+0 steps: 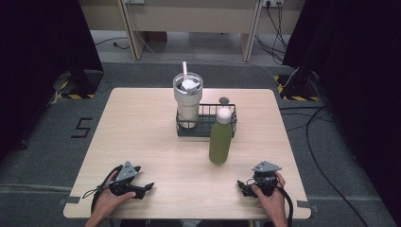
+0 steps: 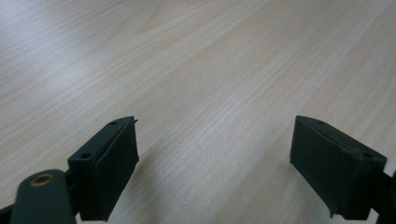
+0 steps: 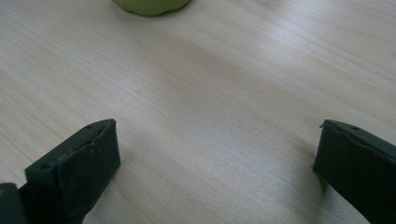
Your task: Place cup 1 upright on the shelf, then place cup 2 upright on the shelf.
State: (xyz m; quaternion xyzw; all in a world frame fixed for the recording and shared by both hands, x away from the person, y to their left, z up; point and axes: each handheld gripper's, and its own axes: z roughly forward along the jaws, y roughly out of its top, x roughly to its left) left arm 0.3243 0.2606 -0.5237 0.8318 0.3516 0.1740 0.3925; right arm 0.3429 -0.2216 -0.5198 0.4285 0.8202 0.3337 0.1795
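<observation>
A green bottle (image 1: 220,140) with a white cap stands upright on the wooden table (image 1: 142,132), just in front of a black wire basket (image 1: 227,118). A cream tumbler (image 1: 187,101) with a lid and straw stands inside the basket's left part. My left gripper (image 1: 147,188) rests near the front left edge, jaws wide apart over bare wood (image 2: 215,126). Near the front right edge sits my right gripper (image 1: 242,186), open as well (image 3: 217,140), with the bottle's base (image 3: 150,5) at the top of the right gripper view.
A small dark disc (image 1: 224,100) lies on the table behind the basket. Cables run across the grey floor at the right, and dark curtains hang on both sides. A "5" mark (image 1: 81,127) is on the floor to the left.
</observation>
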